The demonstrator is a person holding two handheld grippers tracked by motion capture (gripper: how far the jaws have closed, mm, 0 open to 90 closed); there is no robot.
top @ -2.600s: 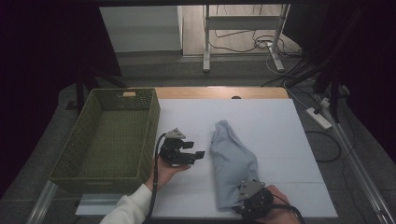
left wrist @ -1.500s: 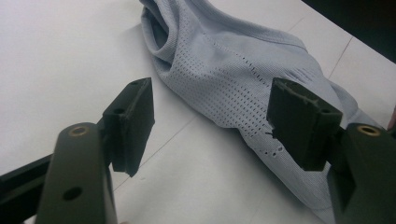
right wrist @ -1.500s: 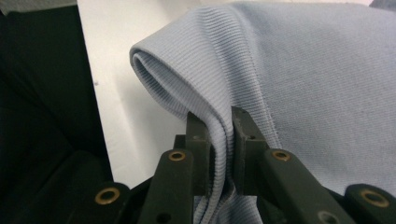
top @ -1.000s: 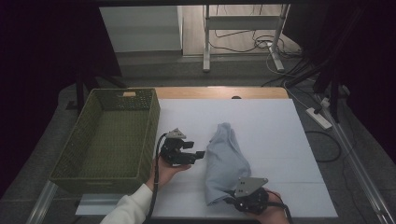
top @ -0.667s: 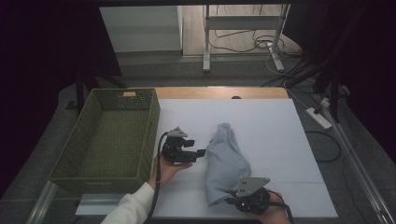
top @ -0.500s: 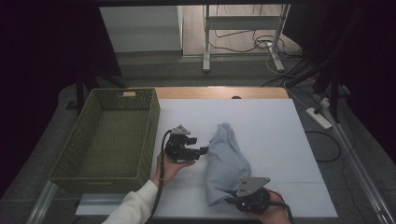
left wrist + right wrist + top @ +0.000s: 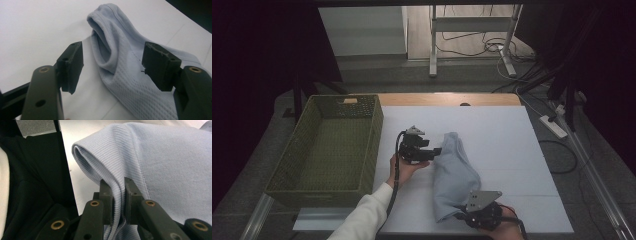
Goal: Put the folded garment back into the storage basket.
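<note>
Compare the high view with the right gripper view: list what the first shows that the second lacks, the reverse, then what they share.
High view alone: the green woven basket left of the white table, the left claw close beside the light blue garment, the person's white sleeve, and the floor with cables beyond.

Right gripper view alone: the ribbed hem of the garment folded double and pinched between the right claw, jaws nearly together.

Both: the light blue garment lying on the white table, with the right claw at its near end.
</note>
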